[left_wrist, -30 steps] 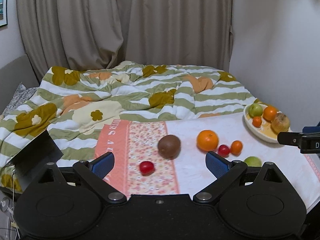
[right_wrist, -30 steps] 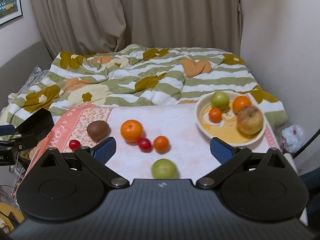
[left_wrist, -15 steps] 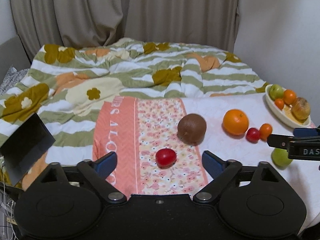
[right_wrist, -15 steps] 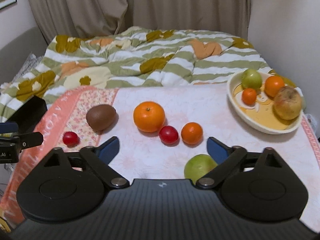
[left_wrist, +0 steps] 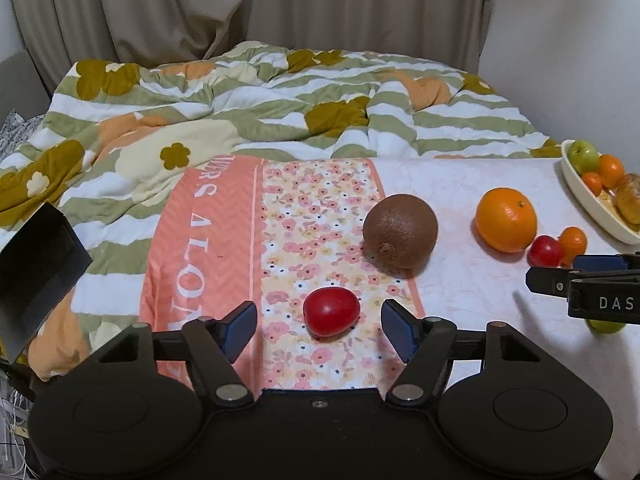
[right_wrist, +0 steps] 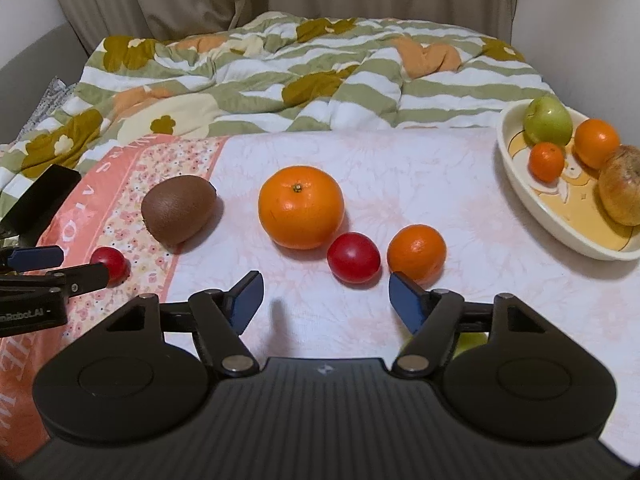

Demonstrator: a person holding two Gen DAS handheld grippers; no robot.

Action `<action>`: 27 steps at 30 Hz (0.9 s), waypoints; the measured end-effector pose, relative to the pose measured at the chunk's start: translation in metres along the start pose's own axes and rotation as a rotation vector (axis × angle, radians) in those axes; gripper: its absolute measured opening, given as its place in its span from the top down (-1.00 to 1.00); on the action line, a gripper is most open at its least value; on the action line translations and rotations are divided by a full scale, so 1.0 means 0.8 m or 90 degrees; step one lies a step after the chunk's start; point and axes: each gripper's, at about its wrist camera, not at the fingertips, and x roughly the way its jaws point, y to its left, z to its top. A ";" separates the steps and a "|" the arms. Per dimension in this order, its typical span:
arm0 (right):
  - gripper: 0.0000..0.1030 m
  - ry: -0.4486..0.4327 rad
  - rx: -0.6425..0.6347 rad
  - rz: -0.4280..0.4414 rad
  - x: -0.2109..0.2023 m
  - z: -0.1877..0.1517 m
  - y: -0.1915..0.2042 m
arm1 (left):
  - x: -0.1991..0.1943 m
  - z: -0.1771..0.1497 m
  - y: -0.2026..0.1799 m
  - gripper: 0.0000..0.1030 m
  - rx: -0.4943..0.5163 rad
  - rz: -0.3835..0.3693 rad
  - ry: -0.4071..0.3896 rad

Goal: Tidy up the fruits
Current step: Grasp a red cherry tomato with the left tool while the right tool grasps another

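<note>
My left gripper (left_wrist: 319, 330) is open, its blue pads on either side of a small red tomato (left_wrist: 331, 311) lying on the floral cloth, not touching it. A brown kiwi (left_wrist: 400, 231) sits just beyond. My right gripper (right_wrist: 326, 300) is open and empty, just short of a second red tomato (right_wrist: 353, 257) and a small mandarin (right_wrist: 416, 253), with a large orange (right_wrist: 301, 207) behind. A green fruit (right_wrist: 470, 342) lies mostly hidden under its right finger. A cream bowl (right_wrist: 556, 220) at the right holds a green apple, oranges and a brown fruit.
The fruits lie on a white and pink cloth (right_wrist: 400, 160) over a flat surface. A rumpled striped floral quilt (left_wrist: 260, 96) lies behind it, with curtains and a wall beyond. A dark flat object (left_wrist: 36, 272) sits at the left edge.
Both grippers moved forward and down toward the cloth. The left now brackets the small red tomato; the right has closed in on the second tomato and the mandarin. Both jaws stayed open.
</note>
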 end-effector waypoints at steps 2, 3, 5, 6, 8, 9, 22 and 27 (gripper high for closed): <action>-0.58 0.005 -0.003 -0.003 0.007 0.001 0.003 | 0.009 0.001 0.001 -0.21 -0.002 0.001 0.009; -0.56 0.007 -0.006 -0.005 0.010 0.003 0.005 | 0.013 0.002 0.001 -0.18 -0.003 0.001 0.014; -0.52 0.011 -0.010 -0.009 0.016 0.004 0.008 | 0.019 0.002 0.001 -0.18 -0.005 0.002 0.020; -0.52 0.013 -0.012 -0.012 0.018 0.004 0.009 | 0.021 0.002 0.001 -0.15 -0.006 0.002 0.022; -0.52 0.012 -0.016 -0.020 0.021 0.006 0.011 | 0.023 0.003 0.001 -0.07 -0.007 -0.001 0.025; -0.52 0.011 -0.016 -0.023 0.022 0.006 0.011 | 0.025 0.003 0.000 -0.01 -0.007 -0.002 0.027; -0.35 0.009 -0.031 -0.043 0.030 0.014 0.011 | 0.029 0.007 -0.009 0.26 -0.002 -0.009 0.031; -0.21 0.011 -0.046 -0.051 0.032 0.014 0.011 | 0.029 0.007 -0.009 0.26 -0.007 -0.009 0.032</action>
